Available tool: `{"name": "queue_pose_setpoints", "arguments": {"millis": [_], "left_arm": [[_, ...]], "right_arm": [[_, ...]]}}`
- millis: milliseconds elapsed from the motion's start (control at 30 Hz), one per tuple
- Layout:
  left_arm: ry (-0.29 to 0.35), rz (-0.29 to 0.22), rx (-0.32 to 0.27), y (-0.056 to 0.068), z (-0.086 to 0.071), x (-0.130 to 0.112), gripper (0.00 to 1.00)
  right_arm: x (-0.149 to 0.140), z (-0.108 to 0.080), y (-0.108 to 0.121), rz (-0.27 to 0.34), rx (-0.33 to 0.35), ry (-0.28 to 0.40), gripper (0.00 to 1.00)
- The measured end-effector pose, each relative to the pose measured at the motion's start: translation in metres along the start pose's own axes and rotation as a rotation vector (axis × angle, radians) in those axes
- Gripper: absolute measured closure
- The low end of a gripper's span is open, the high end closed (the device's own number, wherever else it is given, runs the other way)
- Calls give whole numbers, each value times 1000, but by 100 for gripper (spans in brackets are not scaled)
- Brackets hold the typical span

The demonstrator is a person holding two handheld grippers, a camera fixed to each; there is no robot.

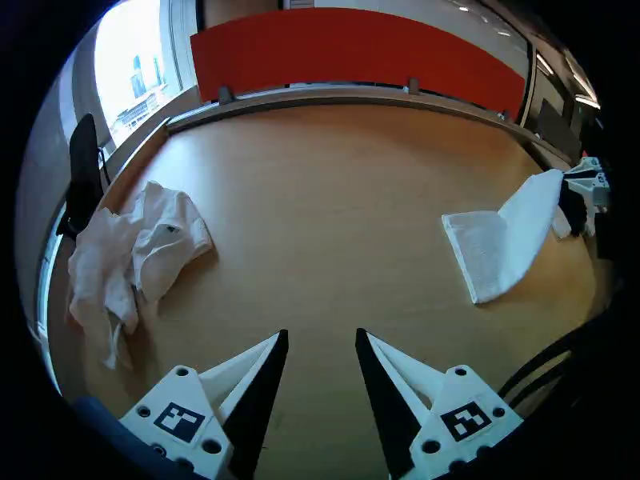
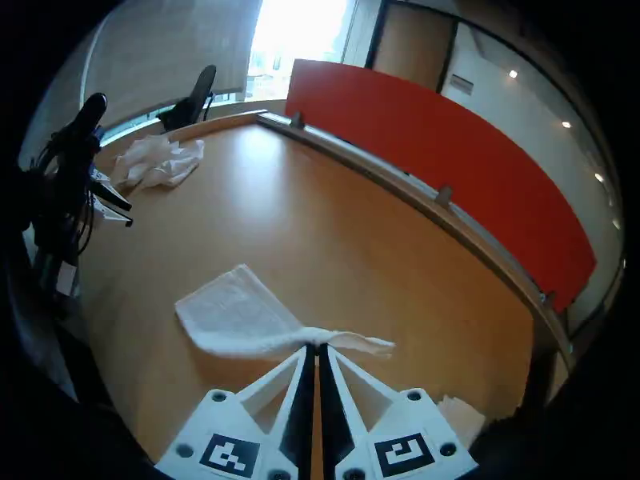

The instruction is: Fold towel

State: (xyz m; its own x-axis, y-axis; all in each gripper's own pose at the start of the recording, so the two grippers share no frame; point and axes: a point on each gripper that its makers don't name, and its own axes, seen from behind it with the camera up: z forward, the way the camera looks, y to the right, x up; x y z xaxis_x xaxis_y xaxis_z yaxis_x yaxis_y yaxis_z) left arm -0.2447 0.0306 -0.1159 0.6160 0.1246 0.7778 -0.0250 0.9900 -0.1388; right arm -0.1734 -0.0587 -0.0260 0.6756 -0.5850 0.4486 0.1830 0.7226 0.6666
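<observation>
Right gripper view shows the right hand-held gripper pinched shut on the towel.

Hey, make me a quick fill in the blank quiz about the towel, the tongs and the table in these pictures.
1. The right tongs are ___ on an edge of the white towel.
2. The left tongs are ___ and hold nothing.
3. The divider panel along the wooden table is ___ in colour.
Missing words: shut; open; red.
</observation>
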Motion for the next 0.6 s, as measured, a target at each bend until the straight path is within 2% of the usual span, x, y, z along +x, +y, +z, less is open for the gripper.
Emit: {"name": "queue_pose_setpoints", "arguments": {"millis": [267,600], "left_arm": [[1,-7,4,-5,-1,1,39],[6,-13,8,-9,-3,2,39]], "right_arm": [[7,10,-18,-18,38,3,88],[10,24,-54,-38,107,-10,88]]}}
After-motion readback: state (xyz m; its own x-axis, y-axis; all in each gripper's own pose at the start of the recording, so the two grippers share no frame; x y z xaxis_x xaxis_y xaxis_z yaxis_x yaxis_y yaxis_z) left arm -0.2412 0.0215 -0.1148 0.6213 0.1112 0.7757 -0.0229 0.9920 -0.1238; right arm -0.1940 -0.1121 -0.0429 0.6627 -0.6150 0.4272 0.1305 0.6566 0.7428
